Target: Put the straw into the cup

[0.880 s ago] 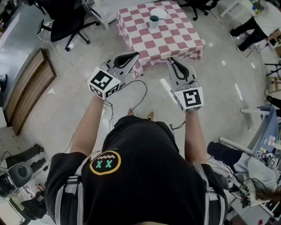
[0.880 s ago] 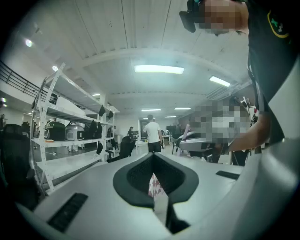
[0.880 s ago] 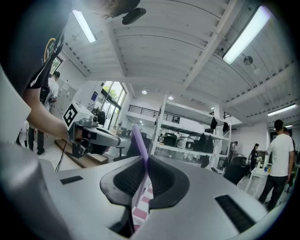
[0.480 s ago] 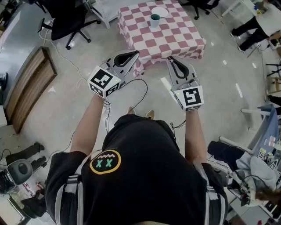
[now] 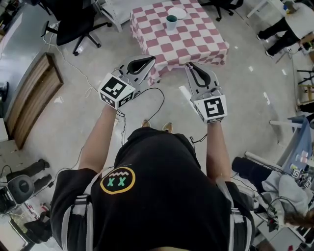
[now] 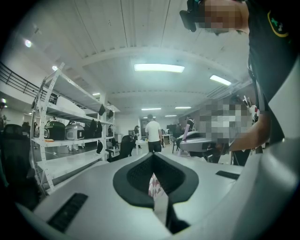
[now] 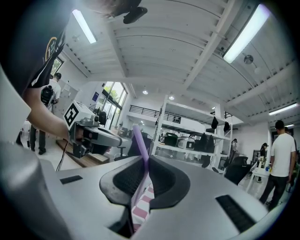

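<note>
A teal cup (image 5: 171, 22) stands on the far side of a table with a pink-and-white checked cloth (image 5: 189, 44), well ahead of both grippers. My right gripper (image 5: 196, 71) (image 7: 145, 160) is shut on a purple straw (image 7: 139, 140), which sticks up past the fingertips. The straw is hidden in the head view. My left gripper (image 5: 141, 64) (image 6: 153, 158) is shut with nothing in it; only the checked cloth shows through its gap. Both grippers are held side by side above the floor, short of the table's near edge.
A white dish (image 5: 177, 13) lies beside the cup. A black office chair (image 5: 73, 24) stands left of the table, and a wooden panel (image 5: 32, 98) lies at the far left. Metal shelves (image 6: 65, 136) hold appliances. A person in white (image 6: 152, 133) stands in the background.
Almost nothing: both grippers keep the same pose and the straw stays clamped; the head view has shifted very slightly relative to the table.
</note>
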